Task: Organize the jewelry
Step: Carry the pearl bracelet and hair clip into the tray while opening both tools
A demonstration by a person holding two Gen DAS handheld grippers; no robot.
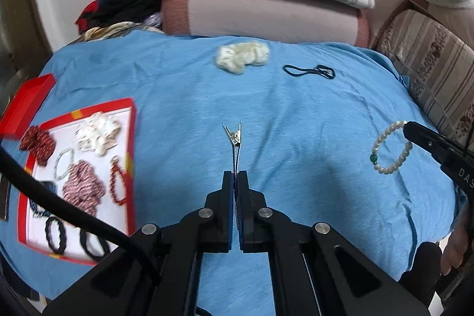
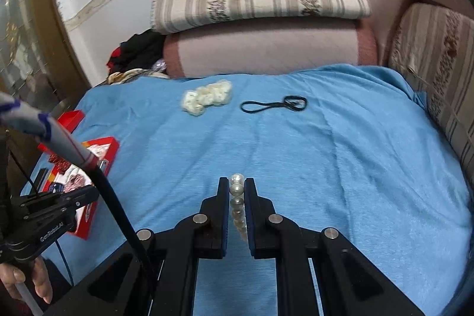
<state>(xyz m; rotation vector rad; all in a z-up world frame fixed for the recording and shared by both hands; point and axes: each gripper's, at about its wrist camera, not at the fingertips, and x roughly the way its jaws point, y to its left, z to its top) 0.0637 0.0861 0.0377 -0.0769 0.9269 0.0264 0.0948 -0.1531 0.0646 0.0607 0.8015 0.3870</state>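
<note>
The thin silver metal hair clip (image 1: 233, 144) sticks forward from the left hand-held gripper (image 1: 235, 176), clamped between its closed jaws above the blue bed cover (image 1: 311, 120). The white pearl bracelet (image 2: 238, 205) is pinched in the right hand-held gripper (image 2: 237, 185). The red tray (image 1: 130, 138) lies left.

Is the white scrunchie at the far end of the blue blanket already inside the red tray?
No, the white scrunchie lies on the bare blue blanket, far from the red tray at the left edge.
</note>
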